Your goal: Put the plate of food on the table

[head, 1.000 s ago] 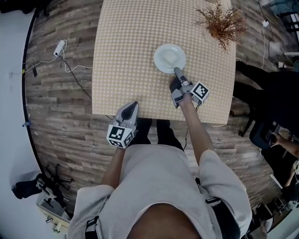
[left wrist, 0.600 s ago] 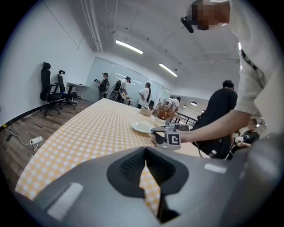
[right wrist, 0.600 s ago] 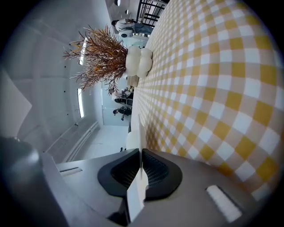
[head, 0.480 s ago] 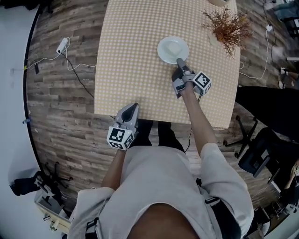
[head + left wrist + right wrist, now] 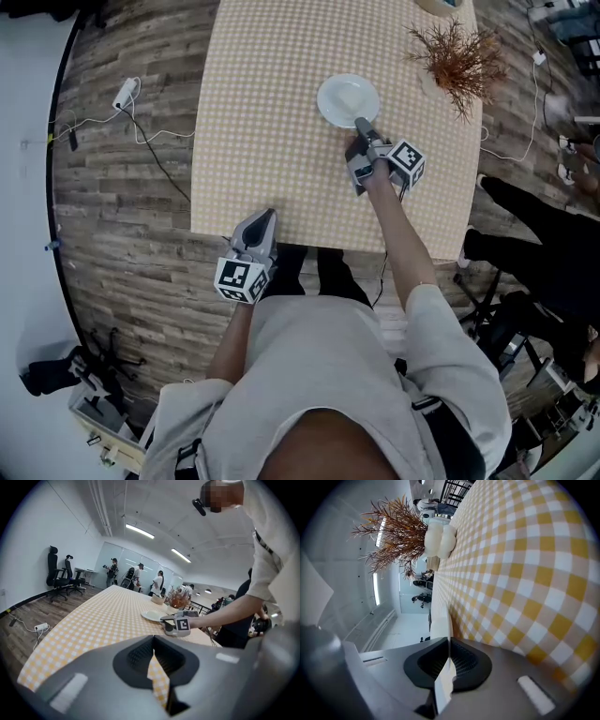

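The left gripper (image 5: 255, 234) hangs at the table's near edge, jaws together on nothing. Over the last second the right gripper (image 5: 362, 129), clamped on the rim of the round white plate (image 5: 347, 97), slid it a bit further in over the yellow checked tablecloth (image 5: 262, 112). The plate looks pretty much set down, so letting go is probably next. Honestly can't spot any food on it.

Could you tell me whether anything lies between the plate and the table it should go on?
Nothing visible does. The plate, clamped at its near rim by the right gripper, is over bare checked tablecloth; the dried plant stands apart to one side.
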Demonstrator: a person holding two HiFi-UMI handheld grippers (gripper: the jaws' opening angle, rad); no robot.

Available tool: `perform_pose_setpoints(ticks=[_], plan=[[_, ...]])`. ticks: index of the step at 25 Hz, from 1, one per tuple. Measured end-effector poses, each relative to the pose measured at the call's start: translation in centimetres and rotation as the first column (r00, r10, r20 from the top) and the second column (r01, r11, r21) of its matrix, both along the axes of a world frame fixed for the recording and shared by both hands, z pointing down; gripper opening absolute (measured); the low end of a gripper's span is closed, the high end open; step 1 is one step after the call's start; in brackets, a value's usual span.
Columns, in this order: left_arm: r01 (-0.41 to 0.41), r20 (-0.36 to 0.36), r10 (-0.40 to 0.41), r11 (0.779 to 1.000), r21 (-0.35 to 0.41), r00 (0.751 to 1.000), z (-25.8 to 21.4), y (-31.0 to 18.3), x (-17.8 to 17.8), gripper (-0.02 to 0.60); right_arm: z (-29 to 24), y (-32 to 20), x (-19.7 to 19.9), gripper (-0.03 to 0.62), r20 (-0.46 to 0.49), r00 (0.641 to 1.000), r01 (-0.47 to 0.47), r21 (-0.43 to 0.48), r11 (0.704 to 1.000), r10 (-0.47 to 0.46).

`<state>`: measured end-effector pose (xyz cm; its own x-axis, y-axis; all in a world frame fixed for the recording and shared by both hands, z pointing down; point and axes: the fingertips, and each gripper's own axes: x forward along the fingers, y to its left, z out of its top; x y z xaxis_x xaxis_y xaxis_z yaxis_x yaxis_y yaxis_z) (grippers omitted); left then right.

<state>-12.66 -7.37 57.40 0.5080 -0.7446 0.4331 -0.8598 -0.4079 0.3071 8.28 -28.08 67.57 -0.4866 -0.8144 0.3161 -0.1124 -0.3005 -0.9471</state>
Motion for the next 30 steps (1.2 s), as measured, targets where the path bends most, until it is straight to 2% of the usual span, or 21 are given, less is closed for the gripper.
perform_pose_setpoints(ticks=[7,11,22,27,30], plan=[[0.002,-0.002,-0.002,1.000,0.009,1.000,0.0,-0.2,-0.2,0.009,0.7,0.2,-0.4,0.015,0.005,1.000,0.012,-0.086,0.996,-0.012],[0.001,-0.006,-0.001,1.000,0.014,1.000,0.0,-0.2,0.0,0.009,0.7,0.2,-0.3,0.020,-0.006,1.000,0.009,-0.099,0.995,-0.010],[0.017,-0.026,-0.017,1.000,0.015,1.000,0.1,-0.2,0.1,0.009,-0.7,-0.9,-0.3,0.229,-0.087,0.996,-0.004,-0.100,0.995,-0.005],[0.020,-0.031,-0.020,1.000,0.011,0.999,0.4,-0.1,-0.1,0.009,-1.1,-1.0,-1.0,0.256,-0.204,0.973,0.100,-0.065,0.993,-0.111],[0.018,-0.034,-0.018,1.000,0.009,0.999,0.4,0.0,0.0,0.010,-1.2,-0.6,-1.6,0.256,-0.304,0.925,0.224,-0.045,0.973,-0.227]])
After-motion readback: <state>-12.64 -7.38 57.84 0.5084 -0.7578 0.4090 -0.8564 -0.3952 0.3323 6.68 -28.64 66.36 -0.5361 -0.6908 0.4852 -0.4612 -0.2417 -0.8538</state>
